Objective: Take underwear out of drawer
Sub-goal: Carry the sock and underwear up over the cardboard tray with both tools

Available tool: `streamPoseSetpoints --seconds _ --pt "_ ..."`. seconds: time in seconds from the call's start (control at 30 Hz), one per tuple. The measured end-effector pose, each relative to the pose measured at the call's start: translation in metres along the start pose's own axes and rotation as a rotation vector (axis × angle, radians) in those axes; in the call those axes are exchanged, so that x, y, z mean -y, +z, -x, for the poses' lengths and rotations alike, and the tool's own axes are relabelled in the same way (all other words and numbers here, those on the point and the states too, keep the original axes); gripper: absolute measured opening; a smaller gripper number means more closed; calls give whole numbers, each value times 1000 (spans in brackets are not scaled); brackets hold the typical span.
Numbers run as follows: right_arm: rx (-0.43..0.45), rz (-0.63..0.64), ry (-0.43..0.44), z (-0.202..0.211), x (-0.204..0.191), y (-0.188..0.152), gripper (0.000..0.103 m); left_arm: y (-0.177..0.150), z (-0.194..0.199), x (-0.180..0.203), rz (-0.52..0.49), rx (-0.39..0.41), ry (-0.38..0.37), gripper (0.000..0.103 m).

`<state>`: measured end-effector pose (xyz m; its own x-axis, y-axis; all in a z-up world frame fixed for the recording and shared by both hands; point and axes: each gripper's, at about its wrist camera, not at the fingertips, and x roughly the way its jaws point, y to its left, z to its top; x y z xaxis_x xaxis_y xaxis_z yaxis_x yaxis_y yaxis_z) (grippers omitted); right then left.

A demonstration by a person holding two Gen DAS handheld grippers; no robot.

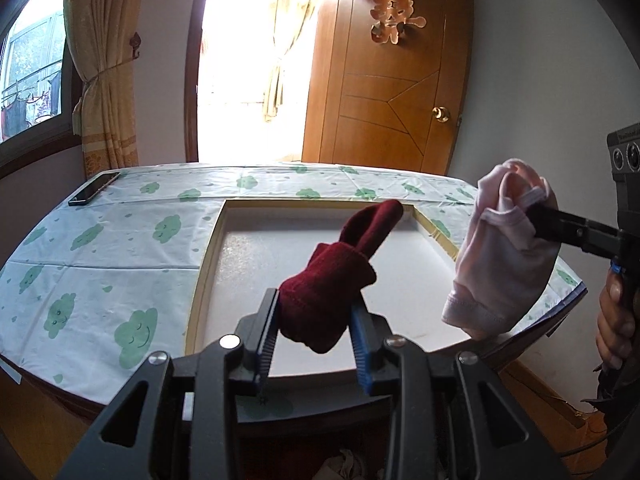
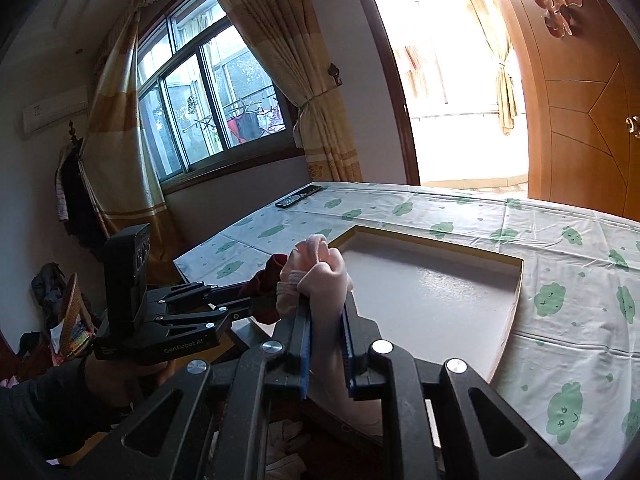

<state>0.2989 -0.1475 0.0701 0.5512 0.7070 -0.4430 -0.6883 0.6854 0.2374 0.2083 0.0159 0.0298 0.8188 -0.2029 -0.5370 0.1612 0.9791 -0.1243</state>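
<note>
- Gripping a dark red garment [image 1: 326, 292], the left gripper [image 1: 316, 320] has its blue pads pressed on the bunched cloth, jaws narrow around it; the piece stands up clear of the table.
- Clamped tight on a pale pink garment [image 2: 320, 276], the right gripper [image 2: 325, 320] holds its piece in the air too, the loose end hanging below the fingers (best seen from the left wrist, where it dangles at the table's right edge).
- Below both grippers, at the bottom of each view, a dim opening shows more crumpled cloth [image 2: 284, 436]; this is probably the drawer, so some items may remain, though that cannot be told for sure.
- Just beyond the held garments lies a shallow white tray [image 1: 248, 248] on the cloud-print tablecloth [image 1: 100, 240]; nothing lies in it yet.
- Judged from this, two pieces are out and lifted; setting them down is still to do.
- Farther back, a phone [image 1: 94, 188] rests near the table's far corner.
</note>
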Motion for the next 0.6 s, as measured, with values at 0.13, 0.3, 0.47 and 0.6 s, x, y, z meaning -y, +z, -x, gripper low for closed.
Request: streamPoseSetpoints --seconds 0.13,0.3,0.47,0.6 --pt "-29 -25 -20 -13 17 3 14 9 -15 0 -11 -28 2 32" --pt "-66 -71 -45 -29 44 14 14 20 -33 -2 -17 -60 10 32" --pt "-85 -96 -74 -42 64 19 14 28 -46 -1 -31 -84 21 32" --pt "-99 -125 -86 -52 79 23 14 32 -55 1 -47 -102 28 32"
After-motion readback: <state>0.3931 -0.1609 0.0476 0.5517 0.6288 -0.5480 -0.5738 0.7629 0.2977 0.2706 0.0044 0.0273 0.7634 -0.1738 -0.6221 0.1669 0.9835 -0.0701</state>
